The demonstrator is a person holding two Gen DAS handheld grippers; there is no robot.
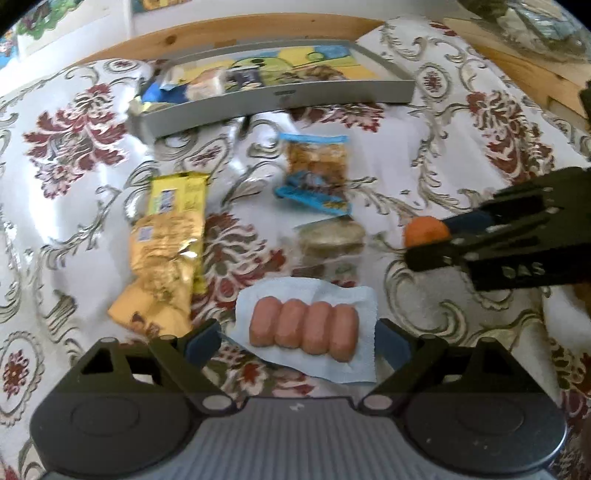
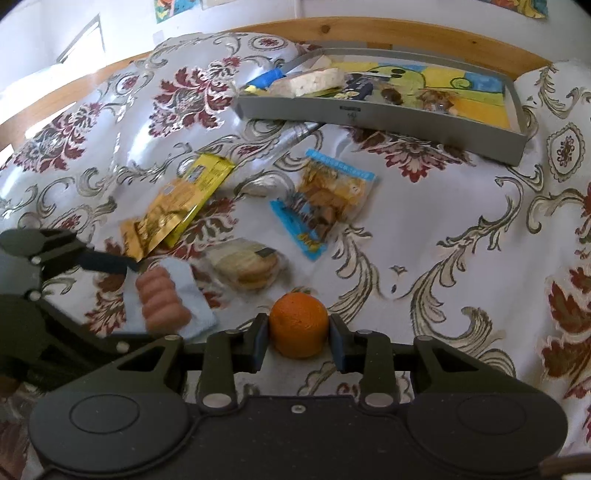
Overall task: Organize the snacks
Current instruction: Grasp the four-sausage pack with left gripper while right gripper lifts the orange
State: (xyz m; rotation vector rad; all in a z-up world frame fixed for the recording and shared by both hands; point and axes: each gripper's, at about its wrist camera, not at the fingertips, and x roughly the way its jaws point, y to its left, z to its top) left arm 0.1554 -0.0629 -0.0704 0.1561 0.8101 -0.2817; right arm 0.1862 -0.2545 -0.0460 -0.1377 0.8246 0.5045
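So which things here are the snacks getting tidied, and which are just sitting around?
Part of the job:
orange in the right gripper
sausages between the open left gripper fingers
yellow packet
blue packet
wrapped biscuits
grey tray

Just lying about:
flowery cloth
wooden frame
wall pictures

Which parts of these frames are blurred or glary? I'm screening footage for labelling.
Left wrist view: tray contents smeared, glare on gold packet; sausages fairly sharp. Right wrist view: orange sharp, sausages blurred, tablecloth sunlit; both bent by fisheye.
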